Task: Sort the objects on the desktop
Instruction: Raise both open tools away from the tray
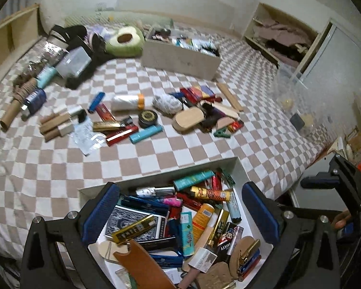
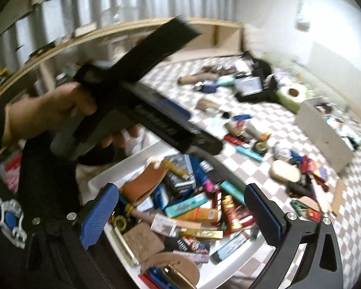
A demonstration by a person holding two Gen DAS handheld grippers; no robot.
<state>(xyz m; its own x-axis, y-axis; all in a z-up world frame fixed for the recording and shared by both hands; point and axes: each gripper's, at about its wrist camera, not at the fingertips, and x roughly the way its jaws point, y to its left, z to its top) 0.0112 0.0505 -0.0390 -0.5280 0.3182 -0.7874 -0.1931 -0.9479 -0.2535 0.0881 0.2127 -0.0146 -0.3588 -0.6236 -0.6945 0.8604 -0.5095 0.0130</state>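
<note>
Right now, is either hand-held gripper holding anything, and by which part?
Nothing is held. The left hand-held gripper and right hand-held gripper both hang open above the white tray of lighters and boxes.

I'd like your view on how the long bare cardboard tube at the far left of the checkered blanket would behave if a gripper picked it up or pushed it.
The cardboard tube looks hollow, so probably light and easily crushed by a hard squeeze. Being round, it would likely roll if pushed sideways, though the soft checkered blanket may slow it.

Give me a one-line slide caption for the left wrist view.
Open left gripper hovering over a white tray packed with lighters and card decks, more clutter scattered across the checkered bedspread beyond.
</note>
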